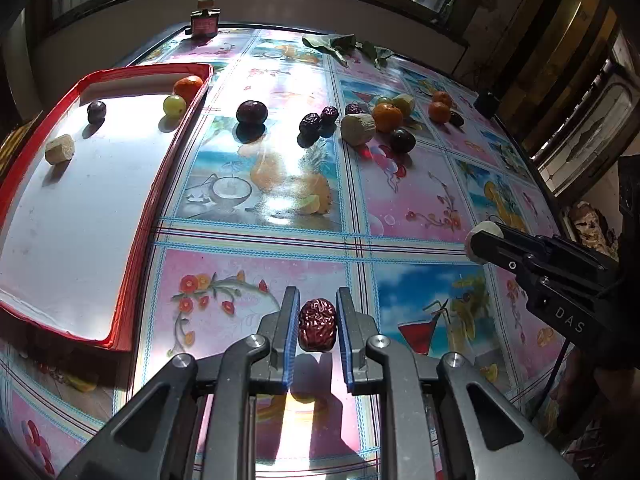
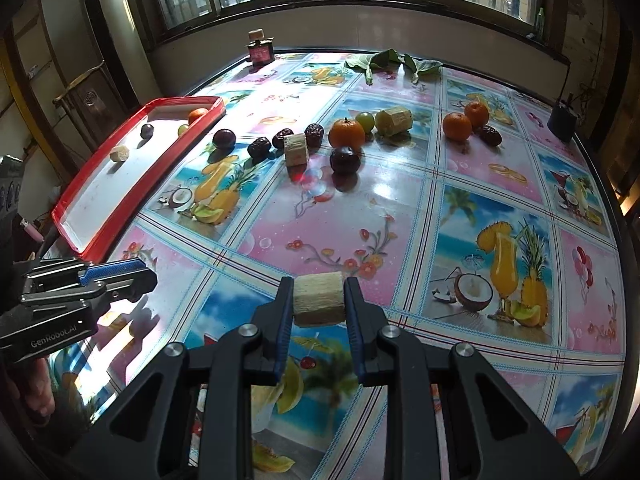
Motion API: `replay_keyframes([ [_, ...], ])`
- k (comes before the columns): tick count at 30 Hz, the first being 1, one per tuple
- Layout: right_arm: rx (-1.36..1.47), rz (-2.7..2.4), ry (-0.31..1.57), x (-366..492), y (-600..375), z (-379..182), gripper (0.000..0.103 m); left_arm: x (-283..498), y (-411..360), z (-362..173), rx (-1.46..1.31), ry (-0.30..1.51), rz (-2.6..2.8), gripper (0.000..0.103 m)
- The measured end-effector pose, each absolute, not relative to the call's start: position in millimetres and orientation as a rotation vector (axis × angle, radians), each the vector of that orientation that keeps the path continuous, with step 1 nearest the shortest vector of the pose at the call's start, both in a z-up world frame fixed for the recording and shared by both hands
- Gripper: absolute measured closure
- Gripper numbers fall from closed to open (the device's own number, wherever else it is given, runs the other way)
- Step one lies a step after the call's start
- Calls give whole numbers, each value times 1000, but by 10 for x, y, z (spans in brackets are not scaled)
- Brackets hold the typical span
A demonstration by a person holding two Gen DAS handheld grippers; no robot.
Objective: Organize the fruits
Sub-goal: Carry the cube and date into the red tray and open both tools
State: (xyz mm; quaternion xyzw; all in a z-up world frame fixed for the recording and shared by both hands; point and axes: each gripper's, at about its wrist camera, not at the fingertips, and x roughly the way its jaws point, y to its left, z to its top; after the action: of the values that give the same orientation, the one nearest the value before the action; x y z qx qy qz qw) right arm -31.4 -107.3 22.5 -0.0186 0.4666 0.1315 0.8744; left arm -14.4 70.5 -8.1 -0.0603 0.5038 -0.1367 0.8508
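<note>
Up close, a wrinkled dark-red date [image 1: 317, 325] clenched in the left claw [image 1: 318, 318] above the bench [image 1: 256, 236]. Likewise a pale, fibrous cut chunk [image 2: 319, 299] pinched in the right claw [image 2: 319, 300]. Far left, on the red tray [image 1: 138, 216]: one orange, one green grape, one dark plum, one pale chunk. Loose across the far bench: three oranges, two plums, four dates as far as can be told, two pale chunks, one green grape. Beyond, one small bottle [image 2: 260, 51] and some leaves [image 2: 394, 62].
</note>
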Motion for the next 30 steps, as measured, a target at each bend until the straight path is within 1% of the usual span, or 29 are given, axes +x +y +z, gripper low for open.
replay_keyframes([
  [10, -68, 336, 957, -260, -629, 389, 76, -140, 955, 147, -143, 1006, -240, 86],
  [23, -99, 456, 918, -101, 99, 597, 76, -76, 1384, 271, -163, 981, -161, 86],
  [30, -129, 523, 891, 106, 571, 678, 76, 82, 1712, 343, -182, 971, -97, 86],
])
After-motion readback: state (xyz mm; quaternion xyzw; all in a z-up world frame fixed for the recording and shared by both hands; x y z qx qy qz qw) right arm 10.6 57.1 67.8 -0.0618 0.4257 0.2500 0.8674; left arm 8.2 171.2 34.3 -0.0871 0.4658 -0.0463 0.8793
